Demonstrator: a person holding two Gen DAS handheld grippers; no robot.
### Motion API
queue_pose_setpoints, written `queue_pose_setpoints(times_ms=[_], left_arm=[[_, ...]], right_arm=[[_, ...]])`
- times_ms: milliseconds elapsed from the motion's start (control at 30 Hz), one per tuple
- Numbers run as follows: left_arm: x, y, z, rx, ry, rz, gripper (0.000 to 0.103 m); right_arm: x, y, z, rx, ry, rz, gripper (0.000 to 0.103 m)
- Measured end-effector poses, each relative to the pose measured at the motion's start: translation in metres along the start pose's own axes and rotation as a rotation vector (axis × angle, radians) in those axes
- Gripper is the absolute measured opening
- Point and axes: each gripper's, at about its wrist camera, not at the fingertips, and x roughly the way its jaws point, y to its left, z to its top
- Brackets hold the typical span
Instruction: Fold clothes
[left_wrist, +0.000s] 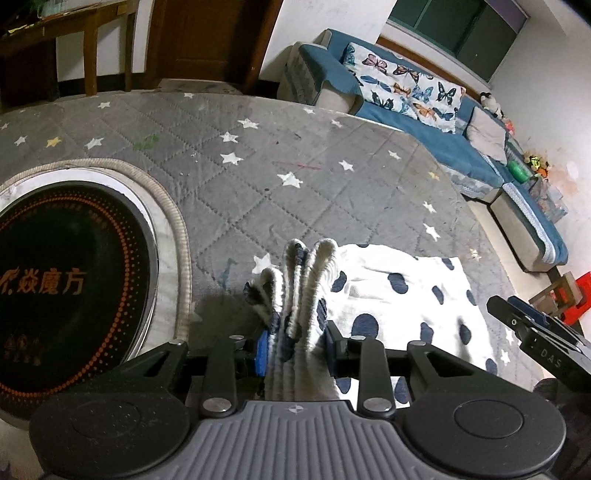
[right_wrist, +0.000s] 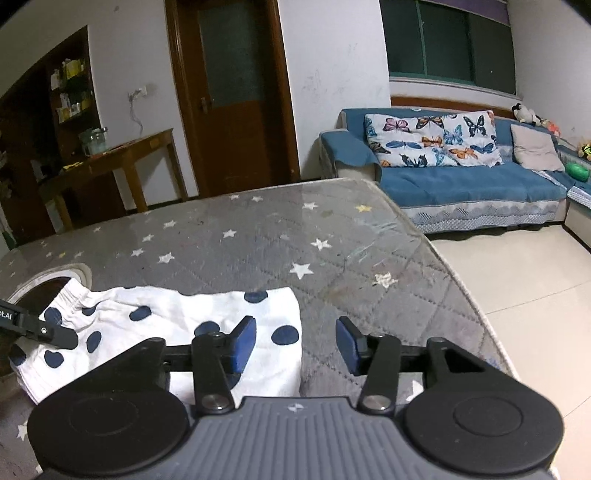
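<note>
The shorts (right_wrist: 177, 332) lie on the surface (right_wrist: 295, 236), right of the round plate (left_wrist: 70, 280) set into it. Their waistband (left_wrist: 299, 291) is bunched between the left hand-held gripper (left_wrist: 295, 350) pads. Behind the surface stand a sofa (right_wrist: 461, 192), a door (right_wrist: 229, 96) and a side table (right_wrist: 122, 155).

White shorts (right_wrist: 207, 314) dotted with navy blobs, ribbed white waistband bunched up; quilted cover (left_wrist: 258, 177) is grey, diamond-stitched, scattered with white stars and one yellow; round hob (left_wrist: 70, 280) black with an orange dotted ring and orange characters; gripper pads (right_wrist: 243, 339) blue on black arms; sofa (right_wrist: 461, 184) blue; its cushion (right_wrist: 428, 138) white with butterflies in many colours; door (right_wrist: 229, 96) brown.
</note>
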Motion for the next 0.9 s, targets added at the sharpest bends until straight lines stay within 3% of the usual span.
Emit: queue_pose_setpoints(times_ms=[67, 133, 167, 367, 567, 900], left_arm=[[0.002, 0.000, 0.001, 0.004, 0.001, 0.006, 0.035], [0.003, 0.000, 0.000, 0.014, 0.001, 0.010, 0.036], [0.004, -0.001, 0.000, 0.020, 0.002, 0.012, 0.037], [0.008, -0.001, -0.001, 0.037, 0.002, 0.023, 0.044], [0.011, -0.003, -0.002, 0.046, 0.008, 0.019, 0.044], [0.013, -0.011, -0.005, 0.045, 0.023, -0.025, 0.044]], right_arm=[[0.003, 0.000, -0.002, -0.002, 0.004, 0.002, 0.066], [0.005, -0.003, -0.003, 0.003, 0.008, 0.003, 0.083], [0.006, -0.004, -0.004, 0.006, 0.010, 0.003, 0.086], [0.012, -0.010, -0.009, 0.012, 0.032, 0.008, 0.092], [0.007, -0.010, -0.008, 0.010, 0.015, 0.019, 0.102], [-0.004, -0.011, -0.012, 0.038, -0.010, 0.037, 0.103]])
